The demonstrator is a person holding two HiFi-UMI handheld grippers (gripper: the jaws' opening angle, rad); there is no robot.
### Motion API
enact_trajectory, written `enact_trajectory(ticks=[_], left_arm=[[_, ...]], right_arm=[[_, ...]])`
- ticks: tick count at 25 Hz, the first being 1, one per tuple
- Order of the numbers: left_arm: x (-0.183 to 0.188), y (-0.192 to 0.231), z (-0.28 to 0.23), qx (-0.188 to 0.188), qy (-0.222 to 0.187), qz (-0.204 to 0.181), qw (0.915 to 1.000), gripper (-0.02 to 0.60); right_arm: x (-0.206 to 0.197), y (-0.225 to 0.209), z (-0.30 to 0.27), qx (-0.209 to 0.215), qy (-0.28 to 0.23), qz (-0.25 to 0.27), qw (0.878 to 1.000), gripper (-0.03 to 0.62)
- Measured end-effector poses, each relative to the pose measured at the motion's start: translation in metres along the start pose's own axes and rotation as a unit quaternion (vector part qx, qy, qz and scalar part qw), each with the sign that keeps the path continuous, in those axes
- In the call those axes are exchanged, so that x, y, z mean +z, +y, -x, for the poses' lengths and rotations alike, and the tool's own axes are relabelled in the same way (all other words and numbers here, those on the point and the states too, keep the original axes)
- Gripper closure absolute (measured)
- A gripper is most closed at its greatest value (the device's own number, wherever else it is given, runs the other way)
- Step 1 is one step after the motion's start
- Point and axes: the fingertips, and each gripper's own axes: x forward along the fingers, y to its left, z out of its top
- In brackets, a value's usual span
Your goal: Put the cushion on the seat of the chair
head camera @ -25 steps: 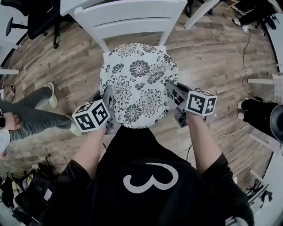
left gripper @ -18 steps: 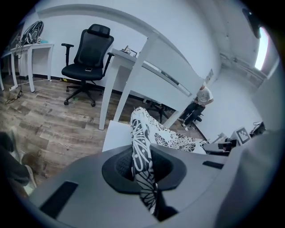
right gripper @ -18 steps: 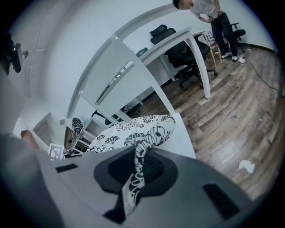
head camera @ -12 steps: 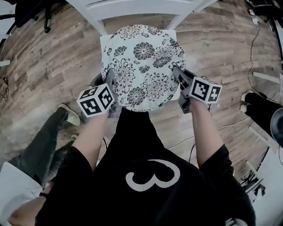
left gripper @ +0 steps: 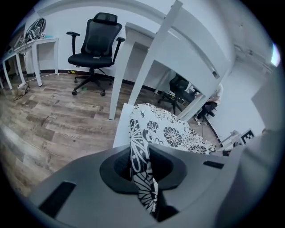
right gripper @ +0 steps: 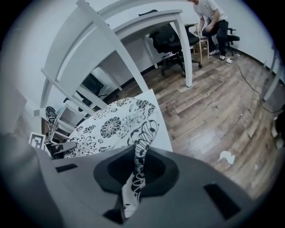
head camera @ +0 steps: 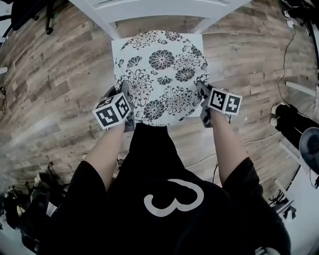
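The round flowered cushion (head camera: 159,74) lies over the white seat (head camera: 116,46) of the chair. It covers nearly all of it; only the seat's corners show. Its near rim seems to pass a little over the seat's front edge, towards the person.

The left gripper (head camera: 124,92) is at the cushion's near-left rim and the right gripper (head camera: 202,90) at the near-right rim. In the left gripper view the jaws are almost fully together, with only a thin fold of the printed cloth pinched between them (left gripper: 141,171). It is the same in the right gripper view (right gripper: 135,176). So both tools hold the cushion by its edge, approx. opposite each other.

Whether the cushion's full weight is on the seat yet, I cannot tell.

What can go wrong, in my judgement:
- If the jaws let go while the cushion is too far to the front edge, it may tip or slide down to the floor (head camera: 60,89).
- If one side lets go before the other, the cushion may turn and end up off-centre.
- If a jaw pulls back before it opens enough, the fold may catch and drag the cushion forward.
- It may need a push towards the chair back (head camera: 149,7).
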Motion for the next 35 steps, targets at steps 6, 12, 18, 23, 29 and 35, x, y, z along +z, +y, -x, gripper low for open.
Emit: enact_trajectory(ticks=[6, 12, 18, 23, 29, 35], left_arm=[[-0.017, 0.015, -0.012, 0.030, 0.030, 0.001, 0.9991, 0.522], [-0.024, 0.024, -0.019, 0.051, 0.050, -0.013, 0.9973, 0.406], [-0.034, 0.035, -0.022, 0.066, 0.063, -0.007, 0.9959, 0.258], [-0.027, 0.049, -0.017, 0.079, 0.038, -0.011, 0.9961, 0.184], [-0.013, 0.053, 0.027, 0.069, 0.006, 0.018, 0.9974, 0.183], [0.010, 0.007, 0.112, -0.017, -0.033, 0.033, 0.9988, 0.184]], right_arm=[[-0.025, -0.033, -0.010, -0.046, 0.049, 0.001, 0.998, 0.533], [-0.028, -0.046, -0.016, -0.074, 0.062, 0.006, 0.995, 0.461], [-0.028, -0.059, -0.015, -0.101, 0.066, 0.029, 0.992, 0.330], [-0.022, -0.061, -0.007, -0.114, 0.048, 0.060, 0.990, 0.209], [0.001, -0.038, 0.028, -0.093, 0.003, 0.087, 0.992, 0.204], [0.027, 0.060, 0.086, 0.027, -0.045, 0.171, 0.984, 0.206]])
